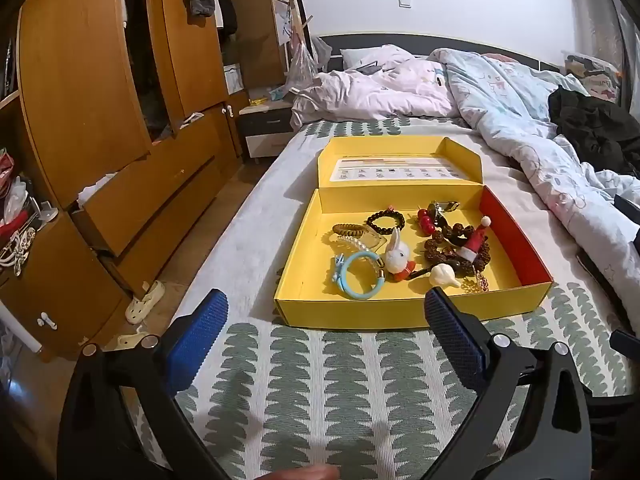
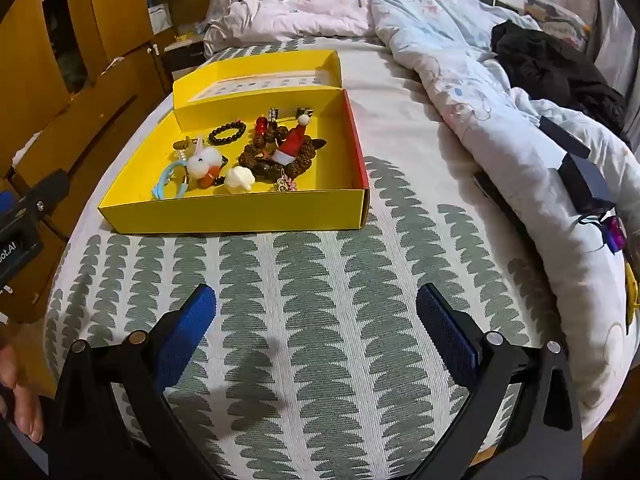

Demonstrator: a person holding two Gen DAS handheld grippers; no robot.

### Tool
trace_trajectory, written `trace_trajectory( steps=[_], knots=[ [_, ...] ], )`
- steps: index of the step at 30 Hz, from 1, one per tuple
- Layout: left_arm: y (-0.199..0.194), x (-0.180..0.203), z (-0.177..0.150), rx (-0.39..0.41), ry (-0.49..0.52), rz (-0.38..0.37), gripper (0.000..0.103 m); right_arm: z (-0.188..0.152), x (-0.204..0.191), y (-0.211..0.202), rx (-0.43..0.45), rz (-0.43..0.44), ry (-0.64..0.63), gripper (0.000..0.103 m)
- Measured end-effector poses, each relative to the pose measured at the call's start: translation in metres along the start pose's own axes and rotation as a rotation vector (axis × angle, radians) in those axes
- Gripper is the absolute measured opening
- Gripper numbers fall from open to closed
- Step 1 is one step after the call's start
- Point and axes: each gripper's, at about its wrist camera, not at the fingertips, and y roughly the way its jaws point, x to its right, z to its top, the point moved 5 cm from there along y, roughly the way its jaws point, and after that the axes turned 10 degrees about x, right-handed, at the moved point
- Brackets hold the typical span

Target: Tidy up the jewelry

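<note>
Jewelry pieces, among them a black bead bracelet (image 1: 386,221) and a light blue bangle (image 1: 360,276), lie in an open yellow cardboard box (image 1: 400,314) on the bed's green-and-white patterned cover (image 2: 320,300). Left hand-held gripper (image 1: 326,312) and right hand-held gripper (image 2: 316,304) both hover released, grasping nothing.
</note>
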Motion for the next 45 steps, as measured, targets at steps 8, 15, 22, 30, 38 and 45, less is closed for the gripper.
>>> trace_trajectory(
  steps=[8,15,22,30,38,45],
  knots=[
    [0.001,0.000,0.000,-0.002,0.006,0.003,0.097,-0.002,-0.004,0.000,0.008,0.015,0.002,0.100],
    [0.012,0.001,-0.005,-0.040,0.021,0.010,0.097,-0.003,-0.007,0.010,-0.016,0.016,-0.006,0.100],
    [0.017,-0.001,-0.006,-0.052,0.017,0.019,0.097,-0.004,-0.008,0.015,-0.018,0.012,-0.009,0.100],
    [0.019,-0.001,-0.006,-0.055,0.023,0.008,0.097,-0.005,-0.009,0.020,-0.006,0.031,-0.008,0.100],
    [0.028,-0.008,-0.004,-0.061,0.004,0.015,0.097,0.009,-0.019,0.014,0.084,0.102,-0.017,0.100],
    [0.054,-0.022,0.002,-0.126,-0.033,0.036,0.097,0.059,-0.015,0.013,0.141,0.191,0.019,0.099]
  ],
)
